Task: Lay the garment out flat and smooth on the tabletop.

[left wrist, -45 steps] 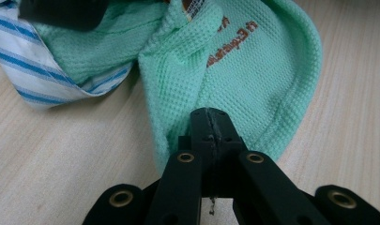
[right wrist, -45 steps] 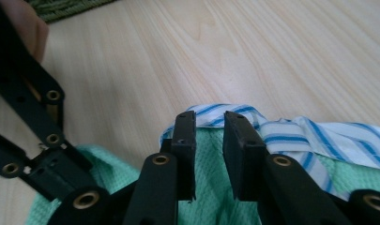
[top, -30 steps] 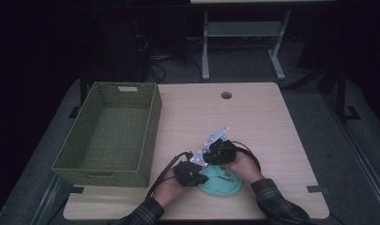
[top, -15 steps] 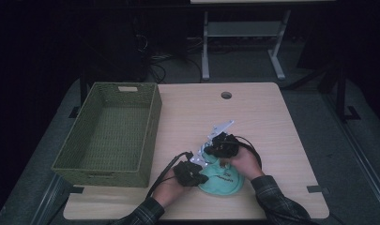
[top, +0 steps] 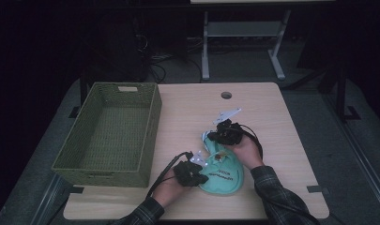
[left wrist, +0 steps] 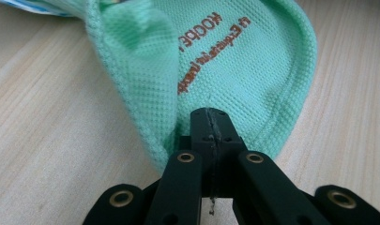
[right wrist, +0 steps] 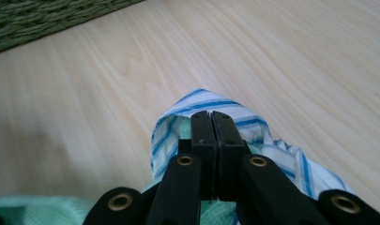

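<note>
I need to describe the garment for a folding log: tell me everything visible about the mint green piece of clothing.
The mint green garment is a piqué-knit fabric with brown printed lettering and a blue-and-white striped part at its far end. It lies crumpled on the wooden table, right of the basket. The left gripper pinches its near hemmed edge; the right gripper is shut on the striped part, lifting it.

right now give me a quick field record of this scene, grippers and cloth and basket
item: mint green garment with blue-striped lining, on the table
left gripper: shut on the garment's green hem
right gripper: shut on the striped edge, raised off the table
basket: green woven, empty, left of the garment
</note>
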`<act>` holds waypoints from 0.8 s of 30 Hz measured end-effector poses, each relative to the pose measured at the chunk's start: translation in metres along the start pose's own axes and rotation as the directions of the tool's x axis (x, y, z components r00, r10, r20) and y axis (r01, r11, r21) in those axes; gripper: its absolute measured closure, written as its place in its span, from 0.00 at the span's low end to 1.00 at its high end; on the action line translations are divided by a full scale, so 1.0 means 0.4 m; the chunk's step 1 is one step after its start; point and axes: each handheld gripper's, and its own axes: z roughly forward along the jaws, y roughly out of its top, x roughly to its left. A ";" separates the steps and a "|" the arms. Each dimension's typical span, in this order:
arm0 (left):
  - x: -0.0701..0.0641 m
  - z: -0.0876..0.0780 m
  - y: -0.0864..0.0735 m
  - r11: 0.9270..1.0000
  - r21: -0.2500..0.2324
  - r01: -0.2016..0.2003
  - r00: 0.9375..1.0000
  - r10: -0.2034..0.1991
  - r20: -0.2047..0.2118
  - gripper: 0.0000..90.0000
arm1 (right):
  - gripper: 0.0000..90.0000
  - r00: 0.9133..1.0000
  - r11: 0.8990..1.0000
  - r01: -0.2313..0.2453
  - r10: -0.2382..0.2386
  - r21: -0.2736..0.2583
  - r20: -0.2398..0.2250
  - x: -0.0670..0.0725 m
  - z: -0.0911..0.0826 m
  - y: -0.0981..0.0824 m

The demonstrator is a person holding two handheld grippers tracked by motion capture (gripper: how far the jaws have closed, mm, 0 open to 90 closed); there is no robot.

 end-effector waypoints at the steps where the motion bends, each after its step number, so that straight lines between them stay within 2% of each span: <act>1: 0.000 0.000 0.000 1.000 -0.001 0.001 1.000 -0.001 0.001 0.99 | 0.99 1.000 1.000 -0.006 0.006 0.003 0.013 -0.009 0.002 0.003; 3: -0.002 0.002 0.000 1.000 -0.009 0.009 1.000 -0.009 0.000 0.99 | 0.99 1.000 1.000 -0.007 0.007 0.004 0.018 -0.015 0.003 0.004; 6: 0.001 0.000 0.001 1.000 0.001 -0.006 1.000 0.006 -0.005 0.99 | 0.99 0.999 1.000 -0.018 0.018 0.000 0.039 -0.032 0.006 0.007; 10: -0.001 0.001 0.000 1.000 -0.001 0.003 1.000 -0.003 -0.003 0.99 | 0.99 0.997 0.999 -0.036 0.035 0.004 0.075 -0.060 0.011 0.011; 13: -0.002 0.001 0.000 1.000 -0.005 0.007 1.000 -0.007 0.001 0.99 | 0.99 0.992 0.998 -0.060 0.059 0.006 0.110 -0.088 0.018 0.012; 18: -0.001 0.000 0.000 1.000 -0.001 0.001 1.000 -0.001 0.000 0.99 | 0.99 0.987 0.997 -0.083 0.081 0.008 0.136 -0.112 0.029 0.009; 19: -0.001 0.000 0.000 1.000 -0.001 0.001 1.000 -0.001 0.001 0.99 | 0.99 0.984 0.996 -0.093 0.090 0.013 0.153 -0.122 0.035 0.007; 24: -0.001 0.000 -0.001 1.000 -0.003 0.005 1.000 -0.005 0.003 0.99 | 0.99 0.982 0.993 -0.113 0.109 0.016 0.156 -0.135 0.053 0.000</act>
